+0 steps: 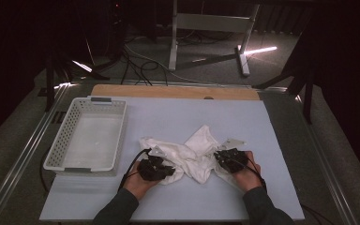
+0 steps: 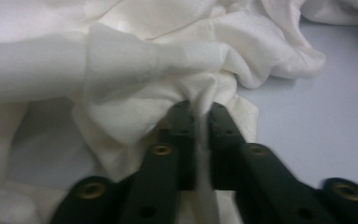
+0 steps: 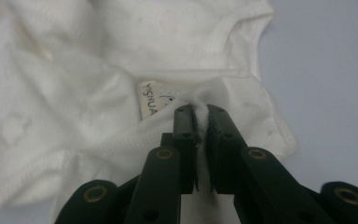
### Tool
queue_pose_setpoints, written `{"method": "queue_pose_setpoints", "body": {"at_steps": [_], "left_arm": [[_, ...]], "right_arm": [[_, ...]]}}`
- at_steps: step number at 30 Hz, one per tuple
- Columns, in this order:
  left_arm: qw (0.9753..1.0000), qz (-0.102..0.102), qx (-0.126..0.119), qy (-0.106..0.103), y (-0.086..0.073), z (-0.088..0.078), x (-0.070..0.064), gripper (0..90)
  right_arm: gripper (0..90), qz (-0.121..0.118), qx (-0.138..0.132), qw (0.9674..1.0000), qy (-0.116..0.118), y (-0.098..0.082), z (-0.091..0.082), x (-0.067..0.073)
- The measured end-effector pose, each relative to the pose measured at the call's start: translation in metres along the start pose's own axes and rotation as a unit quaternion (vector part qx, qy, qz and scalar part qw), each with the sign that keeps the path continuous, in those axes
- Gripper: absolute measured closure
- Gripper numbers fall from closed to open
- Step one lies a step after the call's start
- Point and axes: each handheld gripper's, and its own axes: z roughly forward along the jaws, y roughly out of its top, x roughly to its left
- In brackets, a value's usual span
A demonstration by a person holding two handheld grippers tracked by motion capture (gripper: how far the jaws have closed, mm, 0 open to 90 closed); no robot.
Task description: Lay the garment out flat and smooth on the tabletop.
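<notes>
A crumpled white garment [image 1: 192,154] lies near the front middle of the pale blue table mat [image 1: 178,117]. My left gripper [image 1: 168,169] pinches its left part; in the left gripper view the jaws are shut on a fold of the white garment [image 2: 135,60], with cloth squeezed at my left gripper [image 2: 202,112]. My right gripper [image 1: 219,158] is shut on the right part. In the right gripper view the white garment [image 3: 98,93] shows a ribbed hem and a small label [image 3: 150,100], and my right gripper [image 3: 201,114] clamps cloth just beside that label.
A white perforated basket [image 1: 70,154] stands empty at the left of the mat. A wooden board edge [image 1: 173,91] runs along the back. Beyond the table are dark floor, cables and a metal stand leg [image 1: 241,58]. A person's sleeves enter from the bottom.
</notes>
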Motion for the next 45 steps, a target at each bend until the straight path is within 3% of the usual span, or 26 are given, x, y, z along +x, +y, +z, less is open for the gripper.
{"method": "queue_pose_setpoints", "body": {"at_steps": [3, 6, 8, 11, 12, 16, 17, 18, 19, 20, 21, 22, 24, 25, 26, 28, 32, 37, 45], "left_arm": [[0.9998, 0.008, 0.007, -0.015, -0.002, 0.000, -0.005, 86.4], [0.9997, 0.011, 0.009, -0.021, -0.002, 0.000, -0.007, 86.7], [0.9988, 0.018, 0.013, -0.044, -0.004, 0.005, -0.021, 86.9], [0.9979, 0.031, 0.016, -0.055, -0.004, 0.010, -0.030, 86.9], [0.9960, 0.044, 0.017, -0.075, -0.003, 0.015, -0.042, 86.9], [0.9921, 0.072, 0.017, -0.101, -0.001, 0.025, -0.064, 86.5], [0.9921, 0.072, 0.017, -0.101, -0.001, 0.025, -0.064, 85.5], [0.9912, 0.079, 0.005, -0.106, 0.000, 0.027, -0.069, 81.3], [0.9912, 0.079, 0.005, -0.106, 0.000, 0.027, -0.069, 75.3], [0.9909, 0.076, -0.018, -0.109, 0.002, 0.024, -0.070, 67.9], [0.9909, 0.076, -0.018, -0.109, 0.002, 0.024, -0.070, 62.4], [0.9908, 0.069, -0.041, -0.109, 0.004, 0.018, -0.068, 57.0], [0.9908, 0.069, -0.041, -0.109, 0.004, 0.018, -0.068, 52.2], [0.9903, 0.062, -0.073, -0.100, 0.006, 0.008, -0.064, 52.2], [0.9902, 0.060, -0.083, -0.095, 0.007, 0.004, -0.062, 45.0], [0.9893, 0.054, -0.103, -0.087, 0.009, -0.004, -0.059, 39.8], [0.9882, 0.046, -0.133, -0.061, 0.011, -0.017, -0.054, 31.7], [0.9879, 0.038, -0.148, -0.030, 0.013, -0.028, -0.046, 21.4], [0.9864, 0.032, -0.161, -0.013, 0.014, -0.036, -0.040, 18.0]], "right_arm": [[83.1, 0.011, -0.010, 0.9999, -0.008, 0.010, 0.004, -0.001], [83.1, 0.002, -0.010, 0.9999, -0.010, 0.017, 0.004, -0.003], [83.2, -0.003, -0.018, 0.9998, -0.010, 0.030, 0.006, -0.003], [83.0, -0.001, -0.029, 0.9995, -0.008, 0.038, 0.008, -0.001], [83.0, -0.012, -0.030, 0.9995, -0.007, 0.046, 0.010, 0.000], [83.0, -0.014, -0.036, 0.9992, -0.002, 0.058, 0.016, 0.006], [82.9, -0.007, -0.040, 0.9992, 0.000, 0.061, 0.017, 0.008], [82.5, -0.019, -0.041, 0.9990, 0.007, 0.062, 0.018, 0.008], [81.6, -0.006, -0.044, 0.9989, 0.013, 0.063, 0.018, 0.012], [77.8, -0.008, -0.045, 0.9988, 0.018, 0.064, 0.018, 0.012], [71.5, -0.011, -0.046, 0.9986, 0.021, 0.064, 0.017, 0.011], [63.8, -0.009, -0.052, 0.9984, 0.023, 0.063, 0.016, 0.010], [63.8, 0.000, -0.057, 0.9980, 0.026, 0.063, 0.014, 0.008], [57.2, 0.000, -0.057, 0.9980, 0.026, 0.063, 0.014, 0.008], [41.9, 0.018, -0.068, 0.9974, 0.014, 0.061, 0.005, 0.002], [38.1, 0.023, -0.077, 0.9967, 0.006, 0.057, -0.003, -0.006], [37.4, 0.041, -0.083, 0.9957, -0.008, 0.045, -0.018, -0.019], [38.4, 0.060, -0.071, 0.9954, -0.024, 0.019, -0.031, -0.033], [45.0, 0.115, -0.056, 0.9917, -0.016, -0.024, -0.035, -0.049]]}}
